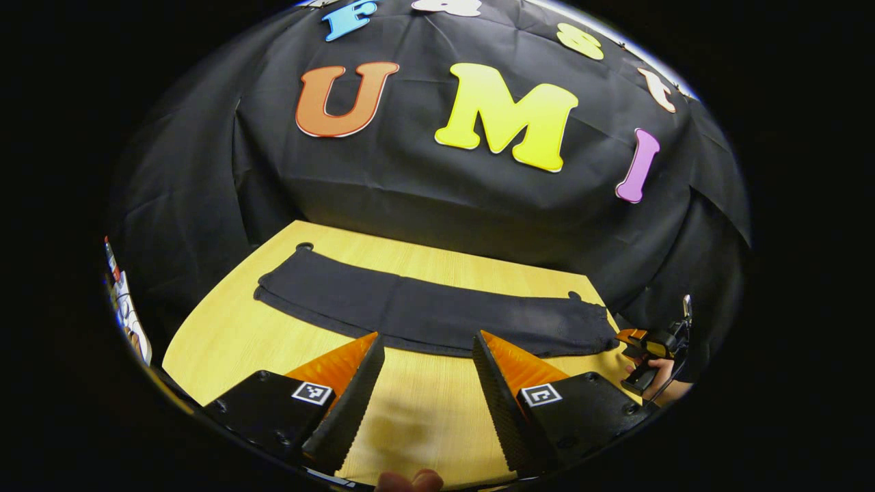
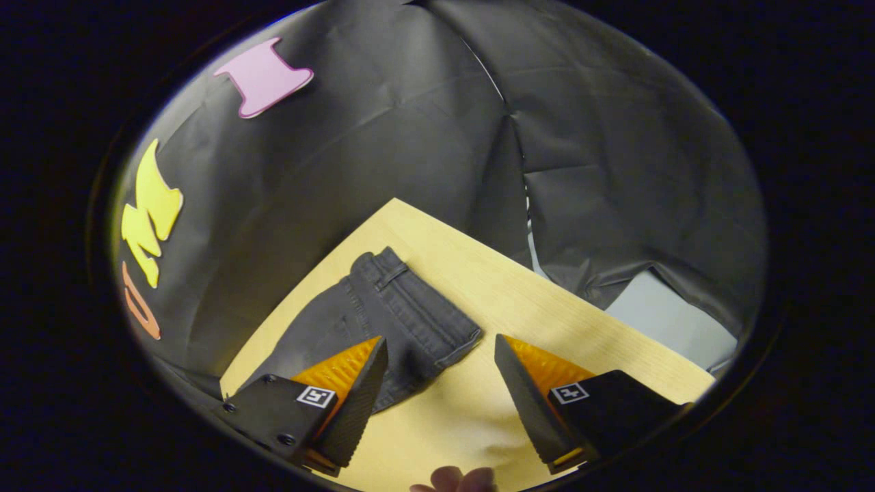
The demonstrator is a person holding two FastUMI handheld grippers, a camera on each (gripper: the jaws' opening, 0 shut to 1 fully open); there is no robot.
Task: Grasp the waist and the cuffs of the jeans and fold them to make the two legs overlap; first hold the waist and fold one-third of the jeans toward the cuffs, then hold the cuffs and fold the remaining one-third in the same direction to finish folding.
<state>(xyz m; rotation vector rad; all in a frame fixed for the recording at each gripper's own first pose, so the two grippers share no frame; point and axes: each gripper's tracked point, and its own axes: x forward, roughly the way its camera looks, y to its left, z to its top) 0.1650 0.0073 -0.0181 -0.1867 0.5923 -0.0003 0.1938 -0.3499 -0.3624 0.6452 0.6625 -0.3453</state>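
1. The jeans (image 1: 424,318) were laid out flat in a long dark strip across the far half of the wooden counter (image 1: 232,342), legs already stacked on each other.
2. Left tongs (image 1: 427,359) hung over bare counter just in front of the jeans' near edge, spread wide, nothing between them.
3. In the right gripper view the waist end of the jeans (image 2: 383,314) sat at the counter's (image 2: 615,342) left side, belt loop and seam showing.
4. Right tongs (image 2: 441,362) were wide apart too, holding nothing, with the waistband corner lying between them.
5. In the left gripper view the right tongs (image 1: 639,342) showed off by the jeans' right end, held in a hand (image 1: 666,383).
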